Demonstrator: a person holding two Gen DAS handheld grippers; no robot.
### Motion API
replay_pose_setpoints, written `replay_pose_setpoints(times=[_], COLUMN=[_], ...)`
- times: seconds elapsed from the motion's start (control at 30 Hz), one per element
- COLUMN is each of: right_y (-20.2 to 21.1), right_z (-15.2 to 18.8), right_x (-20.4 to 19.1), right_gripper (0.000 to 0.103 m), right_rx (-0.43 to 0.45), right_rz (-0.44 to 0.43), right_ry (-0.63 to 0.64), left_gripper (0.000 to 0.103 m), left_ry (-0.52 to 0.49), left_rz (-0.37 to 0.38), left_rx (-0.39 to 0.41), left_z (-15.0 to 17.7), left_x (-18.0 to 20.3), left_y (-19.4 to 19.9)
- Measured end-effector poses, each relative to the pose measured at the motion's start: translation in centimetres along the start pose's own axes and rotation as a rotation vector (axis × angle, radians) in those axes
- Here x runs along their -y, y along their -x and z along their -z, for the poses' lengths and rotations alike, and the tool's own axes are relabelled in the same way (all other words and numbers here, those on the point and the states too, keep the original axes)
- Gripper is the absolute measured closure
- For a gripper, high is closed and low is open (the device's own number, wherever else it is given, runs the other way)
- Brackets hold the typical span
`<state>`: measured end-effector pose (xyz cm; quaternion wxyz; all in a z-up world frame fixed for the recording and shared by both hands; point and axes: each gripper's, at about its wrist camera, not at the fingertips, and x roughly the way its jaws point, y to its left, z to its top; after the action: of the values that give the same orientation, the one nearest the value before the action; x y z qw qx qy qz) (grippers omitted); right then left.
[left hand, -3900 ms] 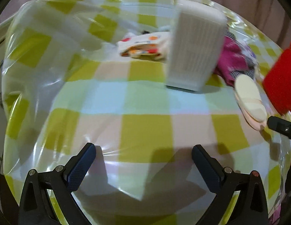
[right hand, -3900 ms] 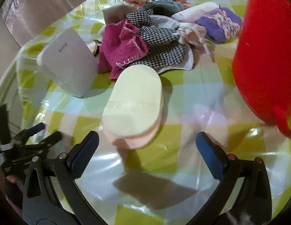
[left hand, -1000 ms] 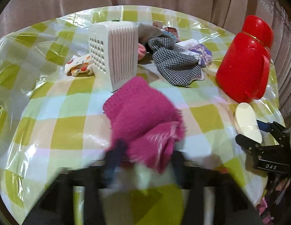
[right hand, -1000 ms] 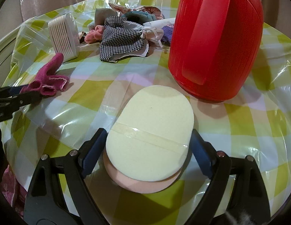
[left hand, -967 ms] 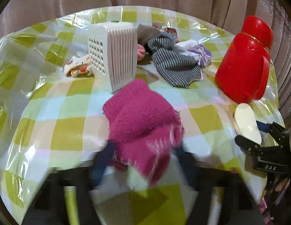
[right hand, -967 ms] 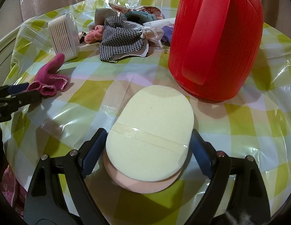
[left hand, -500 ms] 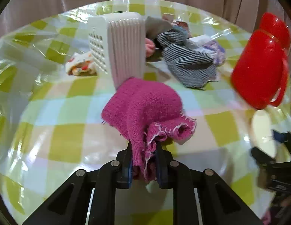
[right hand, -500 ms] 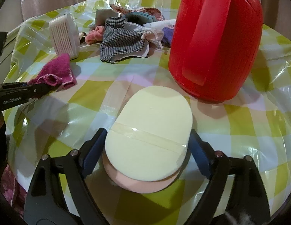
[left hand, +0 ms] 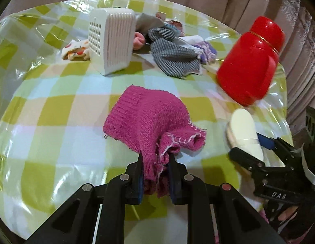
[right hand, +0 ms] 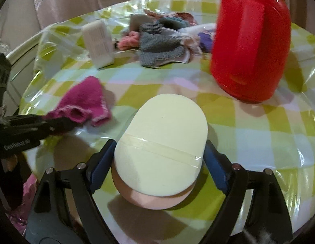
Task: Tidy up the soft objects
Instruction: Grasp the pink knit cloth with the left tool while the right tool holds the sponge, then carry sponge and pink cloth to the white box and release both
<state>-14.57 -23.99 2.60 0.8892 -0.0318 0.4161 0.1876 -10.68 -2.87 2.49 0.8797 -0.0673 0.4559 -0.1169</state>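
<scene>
My left gripper (left hand: pixel 155 158) is shut on a magenta knitted cloth (left hand: pixel 151 118), whose far part rests on the checked tablecloth. The cloth also shows in the right wrist view (right hand: pixel 84 101), with the left gripper (right hand: pixel 62 124) at the left. My right gripper (right hand: pixel 159 148) is shut on a stack of oval sponges (right hand: pixel 163 144), cream over pink, held just above the table. The sponges (left hand: pixel 246 136) and the right gripper (left hand: pixel 257 148) show at the right of the left wrist view.
A red jug (left hand: pixel 251 63) stands at the right, also in the right wrist view (right hand: pixel 251 42). A white ribbed box (left hand: pixel 112 40) stands at the back. A pile of cloths (left hand: pixel 173 52) lies behind, with a patterned cloth (left hand: pixel 76 50) left of the box. The table edge is close below me.
My left gripper, shut on the magenta cloth, has carried it toward the table's middle. My right gripper has lifted the sponges slightly and shifted left.
</scene>
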Motion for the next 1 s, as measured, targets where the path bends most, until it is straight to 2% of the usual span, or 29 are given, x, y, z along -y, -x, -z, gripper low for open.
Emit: replay_pose_setpoints(times=[0.2,0.7,0.87,1.0], right_y=[2.1,7.1,9.4,11.8], right_z=[-0.3,0.9,2.0,3.6], right_x=[-0.8,0.2,1.6,4.0], right_gripper=[0.016,0.016,0.016,0.016], right_rx=[0.03,0.078,0.087,0.09], right_rz=[-0.012,-0.011,0.024,0.074], right_ry=[0.017,-0.019,-0.041,-0.098], left_gripper=[0.084,0.084,0.084,0.084], left_ry=[-0.023,-0.102,-0.218,-0.322], left_rz=[0.025,0.097,0.138,0.181], left_rx=[0.006,0.036,0.051,0.03], left_z=[0.8,1.1,0.8,0.8], left_x=[1.2,4.8,8.6,12.2], left_y=[1.3,4.6,5.4,5.2])
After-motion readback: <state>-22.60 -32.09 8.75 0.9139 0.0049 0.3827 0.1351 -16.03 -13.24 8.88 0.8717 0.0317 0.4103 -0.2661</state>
